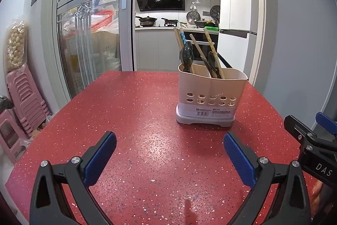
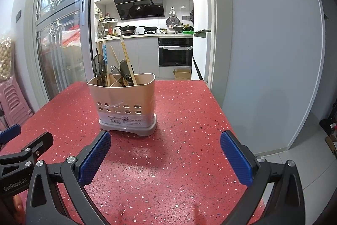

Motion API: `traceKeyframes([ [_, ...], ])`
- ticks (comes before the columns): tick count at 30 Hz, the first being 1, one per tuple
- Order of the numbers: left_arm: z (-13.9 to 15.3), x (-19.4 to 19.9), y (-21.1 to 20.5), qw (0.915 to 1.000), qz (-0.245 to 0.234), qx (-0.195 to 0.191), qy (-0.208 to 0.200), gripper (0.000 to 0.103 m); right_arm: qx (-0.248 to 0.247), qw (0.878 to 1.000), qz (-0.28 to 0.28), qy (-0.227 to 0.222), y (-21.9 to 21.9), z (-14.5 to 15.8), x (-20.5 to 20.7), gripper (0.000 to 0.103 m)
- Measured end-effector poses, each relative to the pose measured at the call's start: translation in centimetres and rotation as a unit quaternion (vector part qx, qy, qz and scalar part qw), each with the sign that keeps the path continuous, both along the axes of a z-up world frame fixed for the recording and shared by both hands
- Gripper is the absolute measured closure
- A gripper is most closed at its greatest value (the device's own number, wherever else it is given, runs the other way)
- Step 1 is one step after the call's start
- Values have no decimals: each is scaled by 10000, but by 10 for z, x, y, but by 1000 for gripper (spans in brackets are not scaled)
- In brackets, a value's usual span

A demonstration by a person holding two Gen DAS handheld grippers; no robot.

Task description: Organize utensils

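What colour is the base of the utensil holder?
Grey, under a beige body; the utensil holder's base shows best in the right wrist view.

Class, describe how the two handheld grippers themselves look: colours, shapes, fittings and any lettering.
Left gripper: black curved plastic arms with triangular cut-outs, silver round bolts, and ribbed blue pads on the fingers. Right gripper: the same build. White lettering reads "DAS" on the right and "GenRobot.AI" on the left.

Bright even indoor light, sharp focus; soft glare on red table (image 1: 147, 140); strong fisheye bending, dark corners.
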State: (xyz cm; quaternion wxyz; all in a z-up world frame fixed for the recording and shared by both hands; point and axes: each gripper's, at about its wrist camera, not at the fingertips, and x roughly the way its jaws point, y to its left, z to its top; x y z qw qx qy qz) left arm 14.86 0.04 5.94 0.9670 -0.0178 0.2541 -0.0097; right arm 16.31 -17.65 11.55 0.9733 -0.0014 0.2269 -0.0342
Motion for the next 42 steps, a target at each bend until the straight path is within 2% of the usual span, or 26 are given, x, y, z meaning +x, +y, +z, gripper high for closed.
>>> traceKeyframes([
  [42,1,-1,-5,10000,-47,16,17,0,43,10000,-23,38,-1,1,-1,0],
])
